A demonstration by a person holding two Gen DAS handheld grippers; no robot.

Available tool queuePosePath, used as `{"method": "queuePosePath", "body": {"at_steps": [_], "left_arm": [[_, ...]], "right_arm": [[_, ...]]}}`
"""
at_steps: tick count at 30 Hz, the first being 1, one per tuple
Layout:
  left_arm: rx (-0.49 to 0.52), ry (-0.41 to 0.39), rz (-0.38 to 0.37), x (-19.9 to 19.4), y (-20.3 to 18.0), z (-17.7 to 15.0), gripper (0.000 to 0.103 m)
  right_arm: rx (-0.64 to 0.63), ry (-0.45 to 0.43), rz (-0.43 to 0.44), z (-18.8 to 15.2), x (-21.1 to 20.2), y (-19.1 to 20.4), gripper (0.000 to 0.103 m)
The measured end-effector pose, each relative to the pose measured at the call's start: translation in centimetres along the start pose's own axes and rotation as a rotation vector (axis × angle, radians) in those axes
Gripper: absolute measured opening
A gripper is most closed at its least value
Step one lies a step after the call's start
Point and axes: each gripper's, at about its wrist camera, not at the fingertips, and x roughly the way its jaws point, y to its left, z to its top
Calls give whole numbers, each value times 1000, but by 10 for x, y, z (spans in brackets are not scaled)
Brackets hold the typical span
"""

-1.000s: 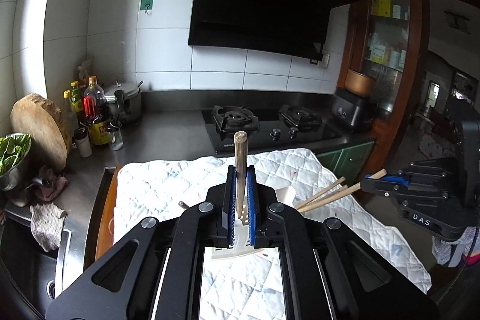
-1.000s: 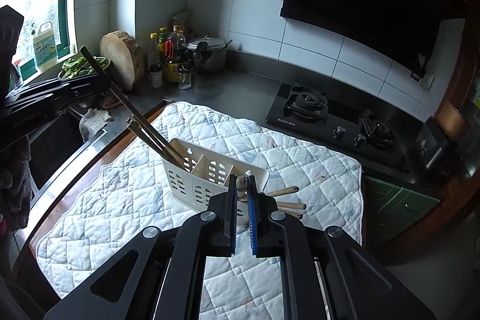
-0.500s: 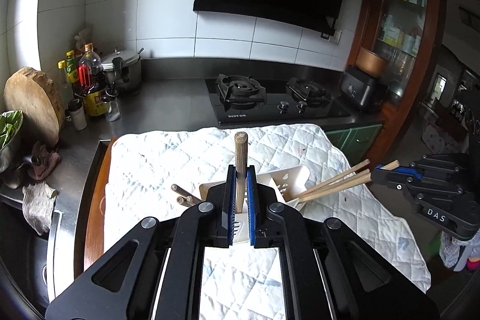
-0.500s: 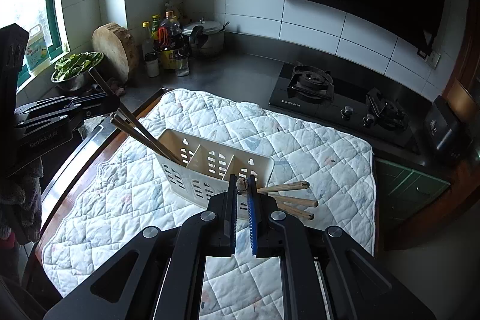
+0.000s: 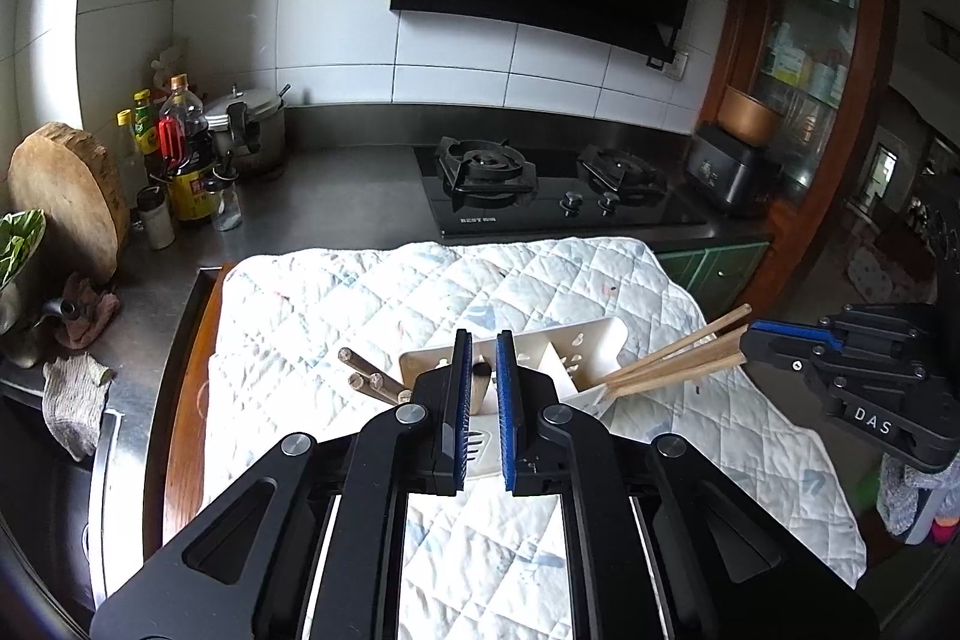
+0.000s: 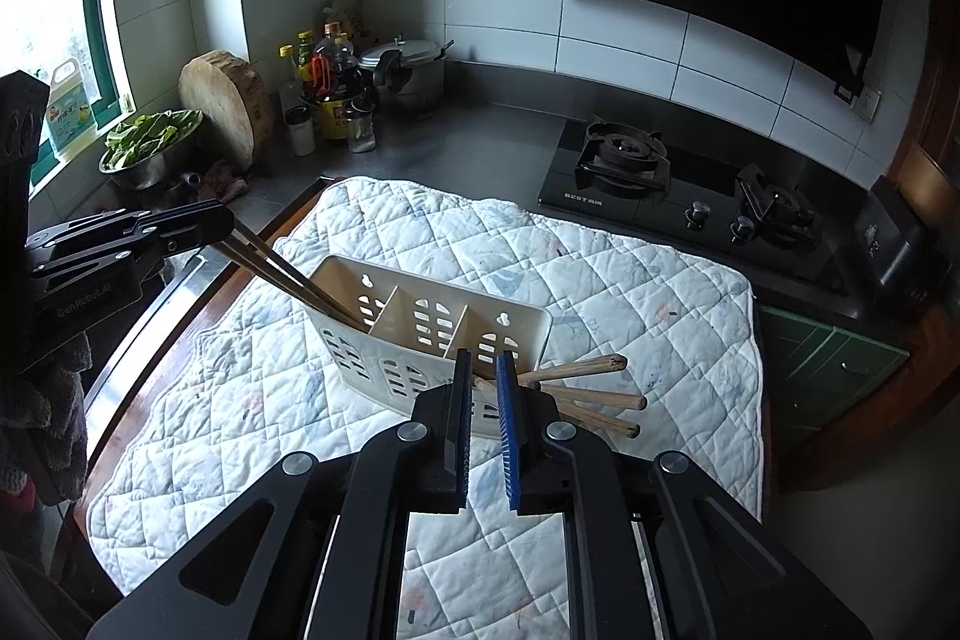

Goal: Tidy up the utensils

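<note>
A cream slotted utensil holder (image 6: pixel 429 334) with three compartments stands on a white quilted mat (image 6: pixel 600 280). Several wooden-handled utensils (image 6: pixel 576 388) lean out of its near-right compartment; they also show in the left wrist view (image 5: pixel 363 376). Chopsticks (image 6: pixel 288 274) lean out of the far-left compartment, their upper ends at the tip of the other gripper (image 6: pixel 198 226). The same chopsticks (image 5: pixel 672 364) show in the left wrist view touching the other gripper (image 5: pixel 750 340). My left gripper (image 5: pixel 483 358) is open over the holder (image 5: pixel 516 352). My right gripper (image 6: pixel 482 376) is open just above the wooden handles.
A gas hob (image 5: pixel 540 190) sits behind the mat. Bottles (image 5: pixel 186 160), a pot (image 5: pixel 252 130) and a round wooden board (image 5: pixel 66 196) stand at the back left. A bowl of greens (image 6: pixel 150 142) sits by the window. A sink edge (image 5: pixel 102 460) runs left of the mat.
Both grippers have opened and let go of their wooden-handled utensils, which now rest in the holder. Both views have drawn closer over the holder.
</note>
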Motion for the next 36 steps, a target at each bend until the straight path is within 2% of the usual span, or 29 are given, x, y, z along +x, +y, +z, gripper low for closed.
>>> {"method": "queuePosePath", "body": {"at_steps": [1, 3, 5, 7, 10, 12, 14, 18, 22, 26, 36], "left_arm": [[0, -2, 2, -1, 0, 0, 9], [1, -6, 6, -4, 0, 0, 11], [7, -11, 13, -7, -2, -1, 21], [12, -19, 16, -11, -3, -1, 27], [16, -32, 28, -18, -5, -1, 41], [23, -40, 34, -22, -7, -2, 42], [29, -51, 42, -28, -9, -2, 51], [39, -69, 60, -39, -12, -3, 60], [55, -87, 94, -49, -14, -5, 74], [74, -103, 127, -59, -18, -7, 82], [97, -145, 163, -86, -22, -19, 95]], "right_arm": [[0, -4, -1, 0, -2, 0, 18], [-2, -14, -4, -1, -5, 1, 21], [-6, -22, -7, -2, -8, 3, 26], [-14, -35, -14, -2, -12, 5, 38], [-18, -50, -22, -4, -18, 7, 45], [-22, -61, -28, -4, -23, 9, 49], [-24, -73, -35, -5, -28, 10, 55], [-14, -90, -37, -9, -35, 11, 64], [-14, -110, -44, -13, -44, 14, 72], [-20, -129, -55, -18, -53, 19, 79], [-8, -179, -69, -33, -72, 24, 90]]}}
